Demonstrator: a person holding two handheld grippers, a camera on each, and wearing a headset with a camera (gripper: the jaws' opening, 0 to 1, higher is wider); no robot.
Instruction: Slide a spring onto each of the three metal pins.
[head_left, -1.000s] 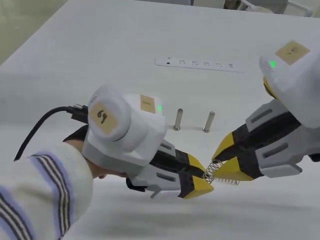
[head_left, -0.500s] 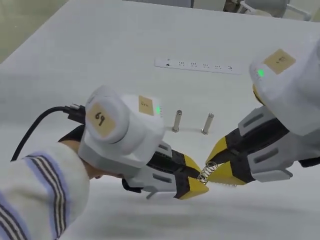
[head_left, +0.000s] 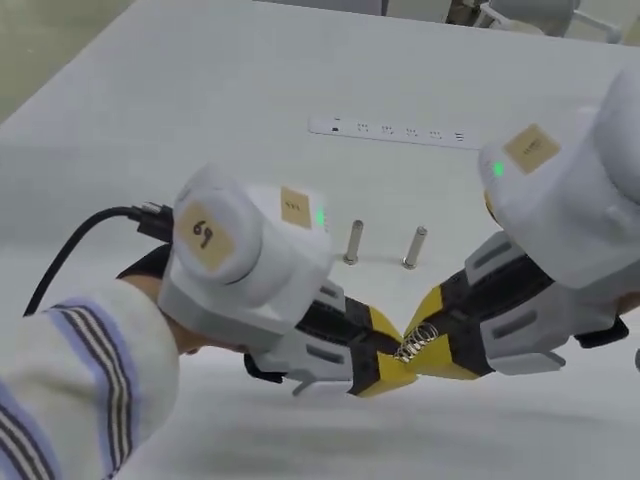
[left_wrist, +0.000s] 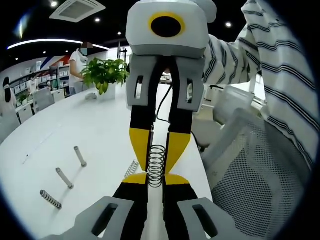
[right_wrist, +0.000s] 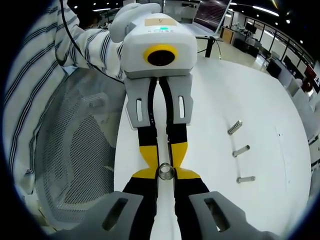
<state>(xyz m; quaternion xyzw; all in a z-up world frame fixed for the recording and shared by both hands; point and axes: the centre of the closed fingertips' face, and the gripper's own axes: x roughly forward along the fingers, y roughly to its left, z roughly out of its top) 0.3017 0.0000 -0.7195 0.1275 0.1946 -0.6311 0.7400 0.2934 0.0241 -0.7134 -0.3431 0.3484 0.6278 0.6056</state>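
My left claw and right claw each pinched the same spring, tip to tip, close to the desk's near edge.

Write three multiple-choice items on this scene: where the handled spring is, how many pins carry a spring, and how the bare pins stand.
1. Where is the spring being handled? A in a drawer; B between the left gripper and right gripper jaws; C on the floor.
2. How many of the pins carry a spring? A none; B one; C three.
3. How do the bare pins stand? A upright; B flat; C in jaws.
Key: B, both pairs of jaws meet on it; B, one coiled pin beside two bare; A, both stand on the table.
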